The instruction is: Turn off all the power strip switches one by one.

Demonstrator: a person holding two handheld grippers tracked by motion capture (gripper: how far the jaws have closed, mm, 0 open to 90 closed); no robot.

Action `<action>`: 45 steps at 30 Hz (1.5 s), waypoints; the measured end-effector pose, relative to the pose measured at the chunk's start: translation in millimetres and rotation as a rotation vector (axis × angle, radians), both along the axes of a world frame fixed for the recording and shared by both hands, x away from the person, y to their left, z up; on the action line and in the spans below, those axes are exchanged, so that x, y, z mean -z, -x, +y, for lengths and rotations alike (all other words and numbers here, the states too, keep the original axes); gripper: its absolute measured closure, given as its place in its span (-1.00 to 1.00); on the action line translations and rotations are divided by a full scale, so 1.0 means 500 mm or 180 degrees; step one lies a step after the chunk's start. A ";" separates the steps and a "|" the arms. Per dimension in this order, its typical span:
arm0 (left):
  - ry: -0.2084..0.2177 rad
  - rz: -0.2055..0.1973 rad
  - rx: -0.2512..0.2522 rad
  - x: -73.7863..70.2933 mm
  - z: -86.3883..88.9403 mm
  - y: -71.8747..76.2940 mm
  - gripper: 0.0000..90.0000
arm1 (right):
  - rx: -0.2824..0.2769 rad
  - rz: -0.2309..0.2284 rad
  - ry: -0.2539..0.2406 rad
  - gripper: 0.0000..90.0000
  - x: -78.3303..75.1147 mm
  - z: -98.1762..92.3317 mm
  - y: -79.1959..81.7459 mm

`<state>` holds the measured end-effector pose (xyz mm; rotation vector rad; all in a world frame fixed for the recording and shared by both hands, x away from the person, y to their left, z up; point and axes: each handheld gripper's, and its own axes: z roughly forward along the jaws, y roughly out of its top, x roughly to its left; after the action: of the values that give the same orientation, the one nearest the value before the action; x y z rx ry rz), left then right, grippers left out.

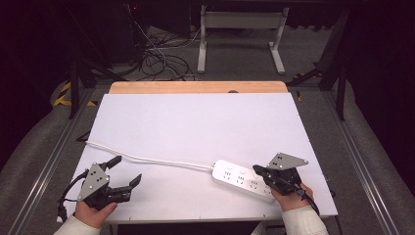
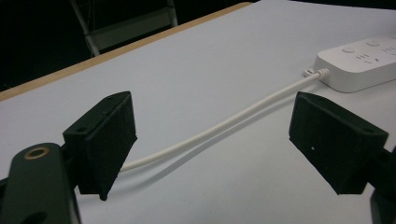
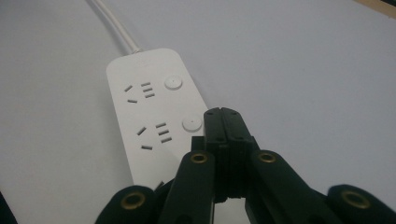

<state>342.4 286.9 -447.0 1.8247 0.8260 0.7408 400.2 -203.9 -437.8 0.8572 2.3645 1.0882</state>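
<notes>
A white table top [image 1: 195, 117] with a wooden far edge [image 1: 195, 87], tangled cables [image 1: 156, 58] on the floor beyond, beside a white frame [image 1: 240, 29].

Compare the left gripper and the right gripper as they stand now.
The left gripper has its jaws spread wide with nothing between them; the right gripper has its jaws shut together. The left sits apart from the power strip; the right hovers over it. Both are black and hand-held.

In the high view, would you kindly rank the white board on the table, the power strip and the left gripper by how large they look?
1. White board: by far the largest, covering most of the table.
2. Left gripper and power strip: too alike to rank. The open gripper sits nearer the camera, and the right gripper, shut, overlaps the strip's near end.
</notes>
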 end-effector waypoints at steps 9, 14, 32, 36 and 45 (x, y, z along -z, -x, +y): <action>0.0020 0.0004 -0.0006 0.000 0.002 0.000 -0.66 | 0.0098 -0.0030 0.0003 1.00 -0.012 -0.028 0.011; 0.0009 0.0007 -0.0001 0.000 0.000 0.000 -0.66 | 0.0192 0.0025 0.0026 1.00 -0.004 -0.055 0.019; 0.0015 0.0013 -0.0011 0.001 -0.001 -0.001 -0.66 | 0.0264 0.0299 0.0183 1.00 0.036 -0.073 0.021; 0.0016 0.0015 -0.0009 0.001 -0.001 -0.001 -0.66 | 0.0256 0.0310 0.0169 1.00 0.037 -0.073 0.021; -0.0006 0.0004 -0.0006 0.000 0.000 0.000 -0.66 | 0.0211 0.0310 0.0222 1.00 0.043 -0.060 0.017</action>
<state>342.3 286.9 -447.0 1.8263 0.8282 0.7420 391.5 -233.7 -459.5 0.9766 2.4190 0.9523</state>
